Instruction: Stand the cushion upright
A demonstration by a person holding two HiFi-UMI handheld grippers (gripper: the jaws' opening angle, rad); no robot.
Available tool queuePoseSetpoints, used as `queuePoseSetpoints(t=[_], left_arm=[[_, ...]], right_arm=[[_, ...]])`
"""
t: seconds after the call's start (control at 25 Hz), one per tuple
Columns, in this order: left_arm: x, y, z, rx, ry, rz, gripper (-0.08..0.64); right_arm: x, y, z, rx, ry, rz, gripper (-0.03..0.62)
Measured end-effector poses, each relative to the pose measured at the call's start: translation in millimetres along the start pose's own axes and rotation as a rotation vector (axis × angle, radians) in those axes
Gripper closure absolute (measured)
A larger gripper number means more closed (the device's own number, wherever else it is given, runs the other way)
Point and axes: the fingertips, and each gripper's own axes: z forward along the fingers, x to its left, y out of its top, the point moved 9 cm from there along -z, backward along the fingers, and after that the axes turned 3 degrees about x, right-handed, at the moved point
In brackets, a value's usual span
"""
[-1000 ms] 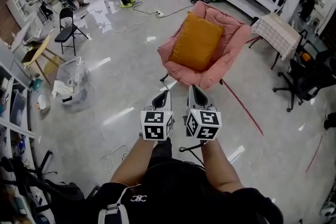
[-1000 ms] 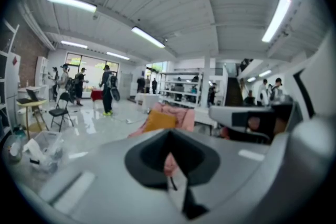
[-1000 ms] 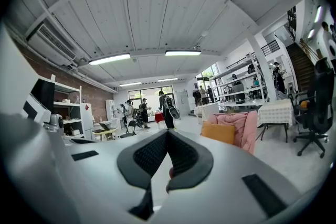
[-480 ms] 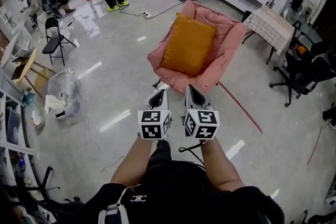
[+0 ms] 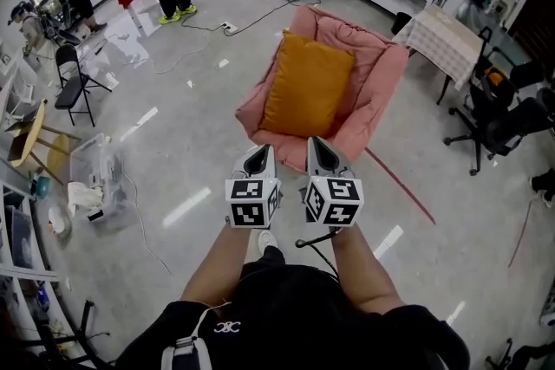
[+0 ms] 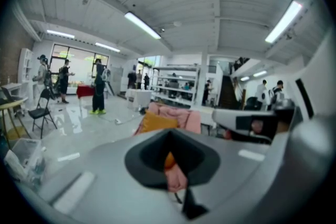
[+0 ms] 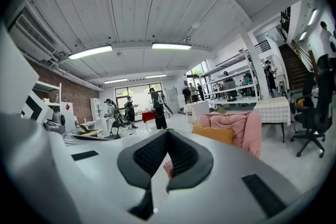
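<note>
Closed in on the pink chair [image 5: 381,78] over the last second, with the orange cushion [image 5: 308,87] now larger and lower in the head view, just ahead of the tips. Still only an approach: no contact made, nothing lifted, the standing-up wholly to come. Cushion in the chair's hollow, leaned back against the padded rear at a slant rather than set on edge, lower border toward the near rim. Left tool [image 5: 263,153] and right tool [image 5: 317,147] held side by side, close together but apart, aimed at the chair's near rim from just short of it. Shut on both sides, pads together at the tips, with only a small hollow left between them and a scrap of pink and orange showing through from beyond. Nothing gripped, nothing touched by either. Probably a need to open before taking the cushion by its edges, or else to nudge it with closed tips; not to be settled from here.
</note>
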Motion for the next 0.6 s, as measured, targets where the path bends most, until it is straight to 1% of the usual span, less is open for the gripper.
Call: queuePoseSetpoints(t=[0.16, 0.48, 0.6], left_arm=[[20.2, 11.1, 29.8, 0.016, -0.010, 0.001, 0.563], [61.9, 27.6, 72.3, 0.037, -0.023, 0.001, 0.562], [77.1, 32.2, 88.8, 0.041, -0.040, -0.004, 0.563]], right_arm=[[-4.5, 4.7, 36.1, 0.011, -0.006, 0.010, 0.600], [-3.2, 12.6, 98.5, 0.032, -0.020, 0.024, 0.600], [-3.8, 12.3, 119.9, 0.040, -0.034, 0.025, 0.600]])
